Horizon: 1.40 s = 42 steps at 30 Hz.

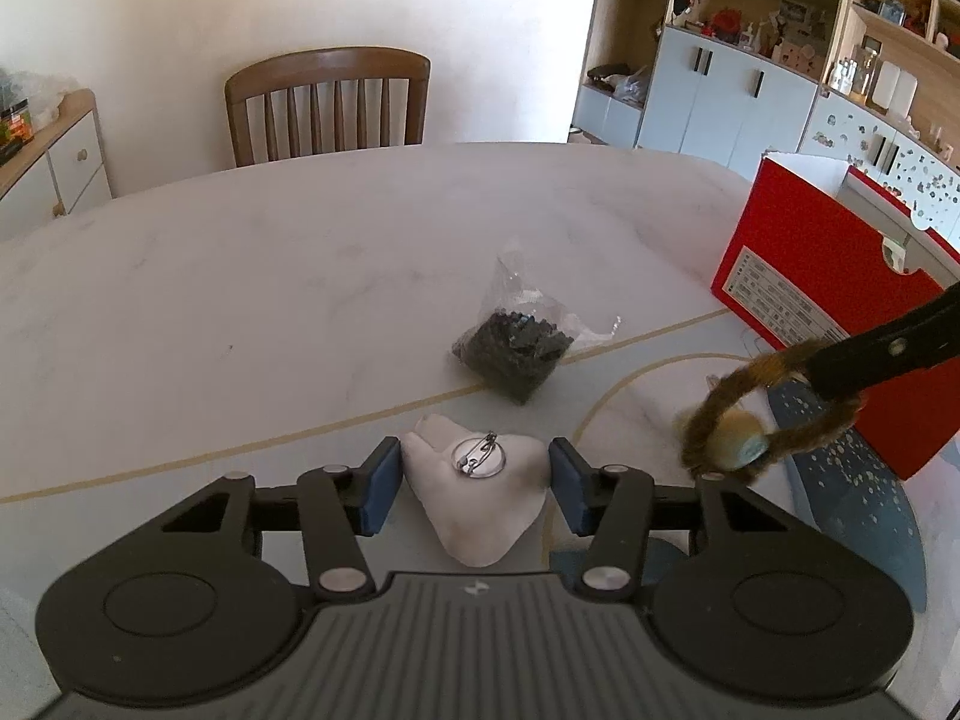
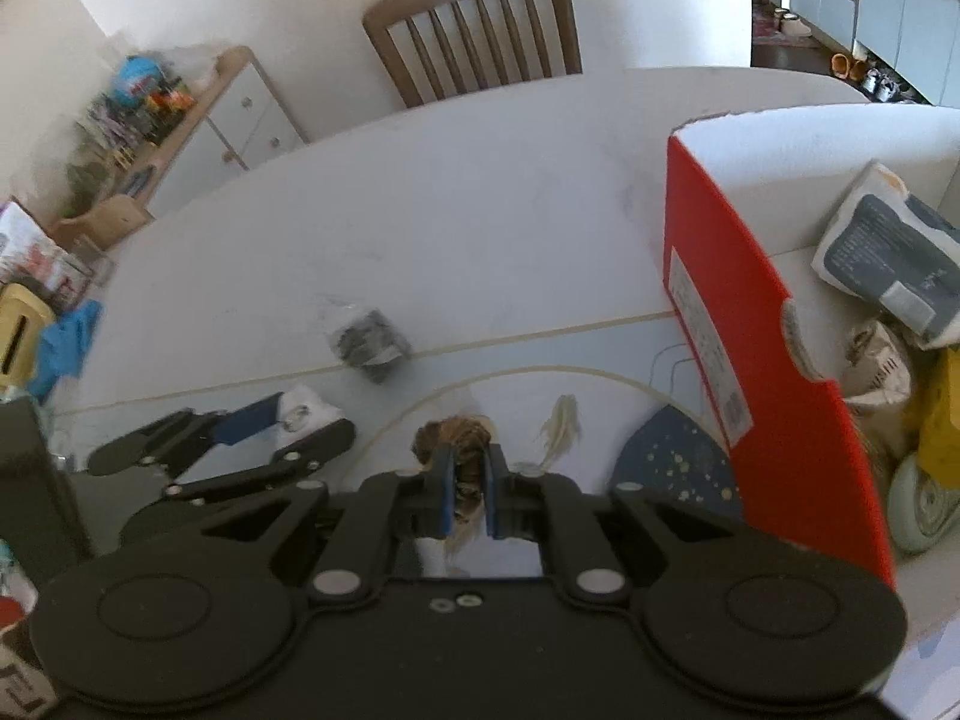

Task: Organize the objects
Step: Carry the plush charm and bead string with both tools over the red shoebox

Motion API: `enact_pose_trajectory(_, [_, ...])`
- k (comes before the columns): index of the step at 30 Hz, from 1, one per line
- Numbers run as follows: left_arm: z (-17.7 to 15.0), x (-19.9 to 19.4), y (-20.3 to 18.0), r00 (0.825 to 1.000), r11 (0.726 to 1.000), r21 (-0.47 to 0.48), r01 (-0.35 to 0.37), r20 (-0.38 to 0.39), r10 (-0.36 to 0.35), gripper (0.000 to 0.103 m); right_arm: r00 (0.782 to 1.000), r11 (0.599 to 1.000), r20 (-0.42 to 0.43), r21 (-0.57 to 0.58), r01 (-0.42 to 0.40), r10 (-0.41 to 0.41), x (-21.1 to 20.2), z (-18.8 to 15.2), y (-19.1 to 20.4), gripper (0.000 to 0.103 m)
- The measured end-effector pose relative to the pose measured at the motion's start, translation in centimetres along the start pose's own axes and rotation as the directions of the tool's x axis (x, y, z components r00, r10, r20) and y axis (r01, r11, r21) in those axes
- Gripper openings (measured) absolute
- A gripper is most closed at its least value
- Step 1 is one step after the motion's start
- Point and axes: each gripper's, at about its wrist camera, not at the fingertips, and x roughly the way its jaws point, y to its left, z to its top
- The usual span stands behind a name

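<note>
A white plush badge with a round metal pin back lies on the table between the blue pads of my left gripper, which is open around it. My right gripper is shut on a brown furry hair loop and holds it above the table; the loop also shows in the left wrist view with a pale pompom. A clear bag of black beads lies farther out on the table and shows in the right wrist view. The red box stands open at the right.
The red box holds bags and a yellow item. A dark blue speckled mat lies at its base beside a pale tuft. A wooden chair stands behind the marble table. Cabinets and shelves line the walls.
</note>
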Motion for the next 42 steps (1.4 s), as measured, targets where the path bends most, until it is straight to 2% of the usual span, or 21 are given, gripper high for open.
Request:
enact_pose_trajectory(10, [0.0,-3.7,-1.6,0.999,0.999,-0.015,0.038,0.015,-0.038,0.052,0.996,0.998,0.067,0.016,-0.057,0.056,-5.1,-0.9,-0.6,0.008])
enact_pose_trajectory(19, [1.7,-9.0,-5.2,0.994,0.994,0.004,0.108,0.03,-0.108,0.052,0.993,0.998,0.099,-0.007,-0.057,0.057,-8.8,-2.2,-1.8,0.008])
enact_pose_trajectory(24, [2.9,-11.7,-8.2,0.988,0.989,0.026,0.142,0.049,-0.144,0.052,0.989,0.997,0.132,-0.021,-0.07,0.072,-11.1,-2.6,-3.0,0.008])
enact_pose_trajectory(32, [4.8,-14.1,-13.8,0.985,0.986,0.041,0.159,0.064,-0.162,0.052,0.98,0.994,0.17,-0.036,-0.101,0.106,-14.1,-2.8,-6.2,0.008])
enact_pose_trajectory(42, [7.2,-13.4,-21.4,0.981,0.981,0.088,0.175,0.07,-0.182,0.052,0.972,0.995,0.213,-0.036,-0.094,0.1,-17.6,-2.3,-12.1,0.008])
